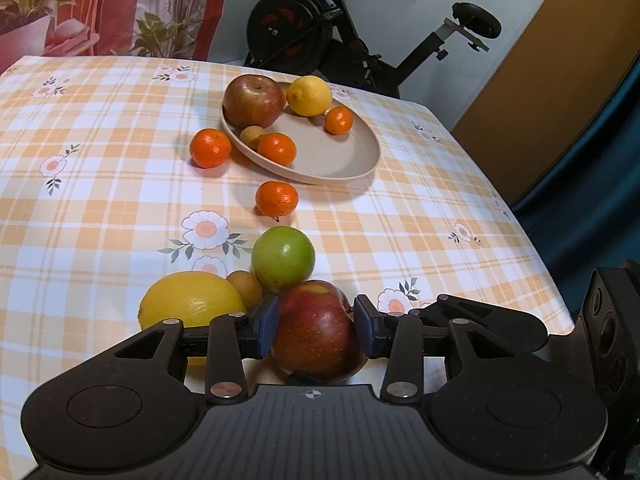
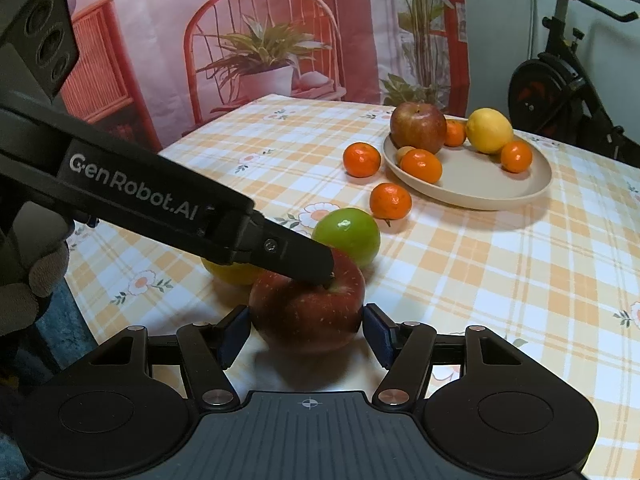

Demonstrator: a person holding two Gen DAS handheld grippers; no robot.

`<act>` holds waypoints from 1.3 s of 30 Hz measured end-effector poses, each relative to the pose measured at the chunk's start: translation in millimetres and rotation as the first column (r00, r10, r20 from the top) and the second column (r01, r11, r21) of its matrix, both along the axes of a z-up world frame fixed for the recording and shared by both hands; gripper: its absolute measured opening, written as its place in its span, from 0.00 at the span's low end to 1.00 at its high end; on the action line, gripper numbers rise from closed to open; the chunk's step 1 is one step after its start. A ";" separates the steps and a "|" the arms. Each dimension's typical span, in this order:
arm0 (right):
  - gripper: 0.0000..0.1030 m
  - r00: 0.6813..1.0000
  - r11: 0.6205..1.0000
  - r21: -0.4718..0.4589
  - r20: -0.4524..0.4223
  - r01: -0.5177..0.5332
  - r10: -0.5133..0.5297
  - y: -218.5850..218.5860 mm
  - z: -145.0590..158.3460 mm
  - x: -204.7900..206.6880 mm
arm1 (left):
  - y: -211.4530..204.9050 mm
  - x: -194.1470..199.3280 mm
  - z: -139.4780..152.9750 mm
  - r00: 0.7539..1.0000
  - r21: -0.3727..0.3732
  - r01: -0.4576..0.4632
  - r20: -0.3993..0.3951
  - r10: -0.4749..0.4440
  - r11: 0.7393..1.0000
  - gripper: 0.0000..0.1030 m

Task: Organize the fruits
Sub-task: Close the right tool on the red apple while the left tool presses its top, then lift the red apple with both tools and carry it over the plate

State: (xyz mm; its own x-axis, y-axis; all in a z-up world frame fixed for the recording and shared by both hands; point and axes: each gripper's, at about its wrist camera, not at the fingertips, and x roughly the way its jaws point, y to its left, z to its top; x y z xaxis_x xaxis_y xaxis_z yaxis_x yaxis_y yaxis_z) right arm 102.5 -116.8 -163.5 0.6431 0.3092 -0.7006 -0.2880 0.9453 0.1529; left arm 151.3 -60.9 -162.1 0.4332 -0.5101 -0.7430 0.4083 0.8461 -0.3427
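Apple [image 1: 318, 330] between left tongs [image 1: 317, 326] | right tongs [image 2: 306, 330] | both pinching it

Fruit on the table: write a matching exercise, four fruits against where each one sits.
1. green apple
2. near red apple
3. far lemon
4. near lemon

A. on the plate
B. between the left gripper's pads
C. on the cloth, just behind the near red apple
D. on the cloth, left of the near red apple in the left wrist view

Pairs: 1-C, 2-B, 3-A, 4-D
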 end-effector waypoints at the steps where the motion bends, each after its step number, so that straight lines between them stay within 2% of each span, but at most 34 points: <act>1: 0.57 1.000 1.000 0.010 0.001 0.000 0.000 -1.0 0.1 0.0 | 1.9 0.1 -0.5 1.000 -0.006 -0.004 -0.003 0.004 1.000 0.44; 6: 0.57 1.000 0.997 0.078 -0.005 0.007 -0.007 -7.5 -0.3 1.5 | 7.9 -1.7 -1.5 1.000 -0.019 -0.016 -0.005 0.016 1.000 0.46; 8: 0.57 1.000 0.996 0.085 -0.010 0.005 -0.004 -7.3 -1.7 1.7 | 10.4 -2.2 -1.6 1.000 -0.020 -0.020 -0.005 0.020 1.000 0.49; 14: 0.57 1.000 0.994 0.107 -0.017 0.000 0.002 -8.1 -5.2 3.3 | 13.6 -2.7 -2.6 1.000 -0.022 -0.025 -0.005 0.024 0.999 0.49; 22: 0.56 1.000 0.994 0.106 -0.023 -0.003 0.005 -7.1 -8.4 3.8 | 12.6 -4.1 -1.9 1.000 -0.016 -0.022 -0.001 0.022 1.000 0.48; 27: 0.55 1.000 0.996 0.092 -0.017 -0.010 0.011 -5.9 -8.0 4.0 | 2.4 -4.5 -2.8 1.000 -0.004 0.021 0.006 -0.021 1.000 0.48; 39: 0.55 1.000 0.993 0.117 -0.027 -0.002 0.005 -7.9 -8.7 3.8 | 5.1 -2.1 -5.1 1.000 -0.015 0.012 -0.008 -0.012 1.000 0.49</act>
State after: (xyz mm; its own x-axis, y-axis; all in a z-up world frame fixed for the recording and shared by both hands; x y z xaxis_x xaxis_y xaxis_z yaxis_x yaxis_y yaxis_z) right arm 106.4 -124.7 -172.2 0.6230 0.3924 -0.6767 -0.2851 0.9195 0.2706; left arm 149.2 -55.8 -167.1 0.4212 -0.5259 -0.7389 0.4152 0.8362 -0.3584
